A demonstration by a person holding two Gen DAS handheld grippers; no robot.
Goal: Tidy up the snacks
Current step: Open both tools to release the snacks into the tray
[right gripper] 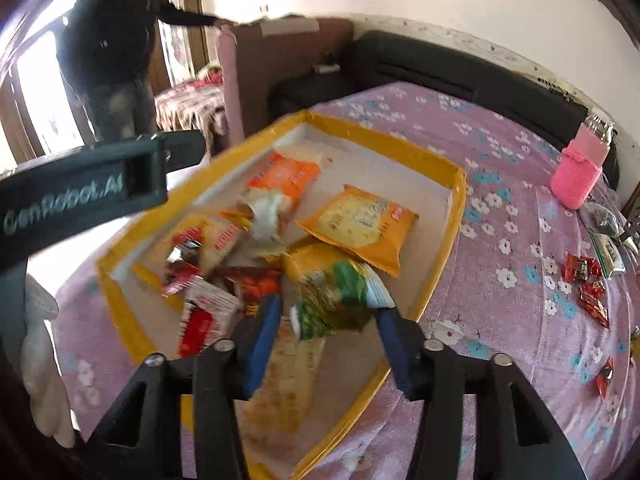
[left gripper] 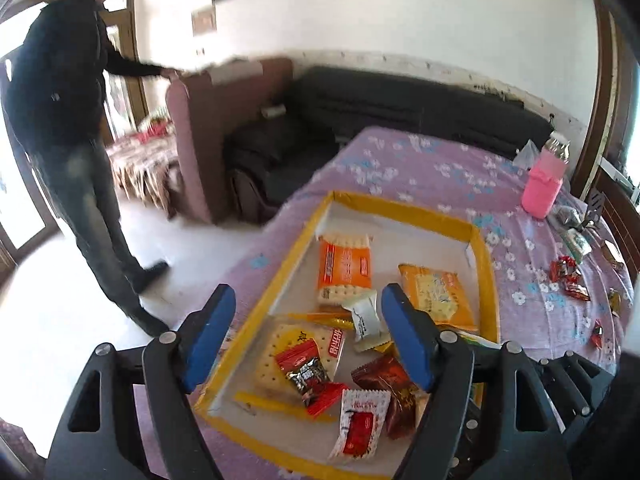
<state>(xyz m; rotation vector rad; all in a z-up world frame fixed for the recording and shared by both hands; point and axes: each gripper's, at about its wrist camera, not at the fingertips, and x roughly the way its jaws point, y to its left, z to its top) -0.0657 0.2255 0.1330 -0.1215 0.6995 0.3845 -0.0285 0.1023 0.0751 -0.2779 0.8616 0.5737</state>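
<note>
Snacks (right gripper: 588, 284) lie loose on the bed (right gripper: 500, 184), right of the tray (right gripper: 456, 208); the right gripper (right gripper: 328, 332) is nearer. Its jaws stand apart around a green packet (right gripper: 340, 296); the left gripper (left gripper: 308, 344) gapes wide, empty.

A white tray (left gripper: 482, 248) edged in yellow is lying ahead of the blue-padded black left gripper (left gripper: 308, 340), on a purple cloth (left gripper: 420, 168) showing white and blue flowers. Beyond the pads, an orange cracker packet (left gripper: 344, 266) and a yellow packet (left gripper: 438, 292) are showing. Between the blue pads of the right gripper (right gripper: 328, 340), a green, yellow and white packet (right gripper: 340, 300) is blurring. Right of the grippers, red sweets (right gripper: 582, 268) and a pink sleeved bottle (right gripper: 578, 178) are standing out.
</note>
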